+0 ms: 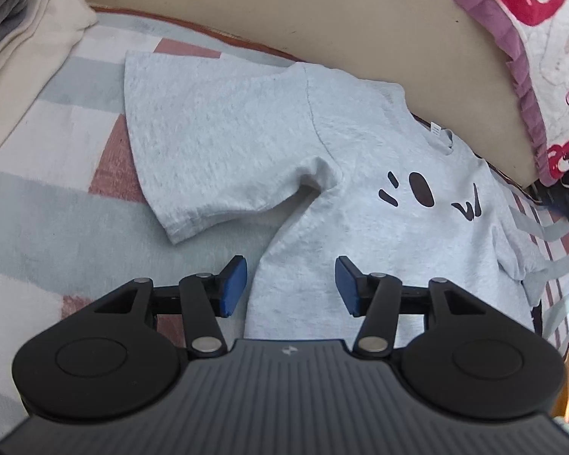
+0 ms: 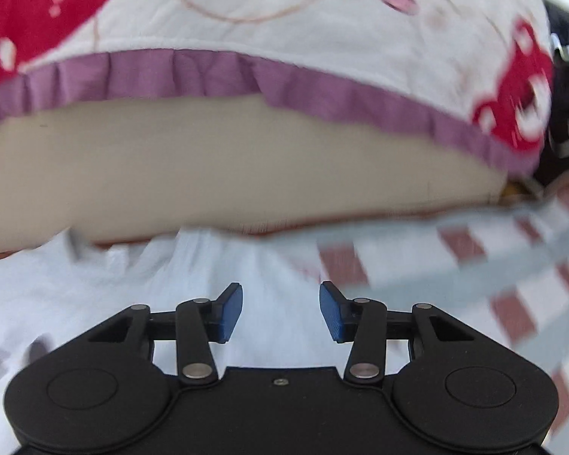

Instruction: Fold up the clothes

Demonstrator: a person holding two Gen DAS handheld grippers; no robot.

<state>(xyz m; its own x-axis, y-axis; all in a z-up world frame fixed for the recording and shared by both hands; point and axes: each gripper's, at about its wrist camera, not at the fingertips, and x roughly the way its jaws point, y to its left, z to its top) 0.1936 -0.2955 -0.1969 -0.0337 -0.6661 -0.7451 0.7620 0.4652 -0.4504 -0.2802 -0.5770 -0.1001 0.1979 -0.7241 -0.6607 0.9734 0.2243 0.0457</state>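
While the checked blanket [image 1: 38,197] covers the bed, the grey T-shirt [image 1: 322,174] lies flat on it, one sleeve spread out. Above the shirt, the left gripper [image 1: 290,284] and right gripper [image 2: 280,311] hold their blue fingers apart, gripping nothing.

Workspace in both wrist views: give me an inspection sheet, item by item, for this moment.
Surface: checked blanket in pale blue, white and dusty red.
Job's things: grey T-shirt lying face up, dark print showing, one sleeve spread flat; not yet folded.
Clutter: stack of folded clothes at the far left corner.
Grippers: left tongs open over the shirt's side edge, nothing between the pads; right tongs open above the shirt, empty, view blurred.
Cables: nothing seen.
Surroundings: beige headboard; white quilt with red prints and purple frill draped over it.
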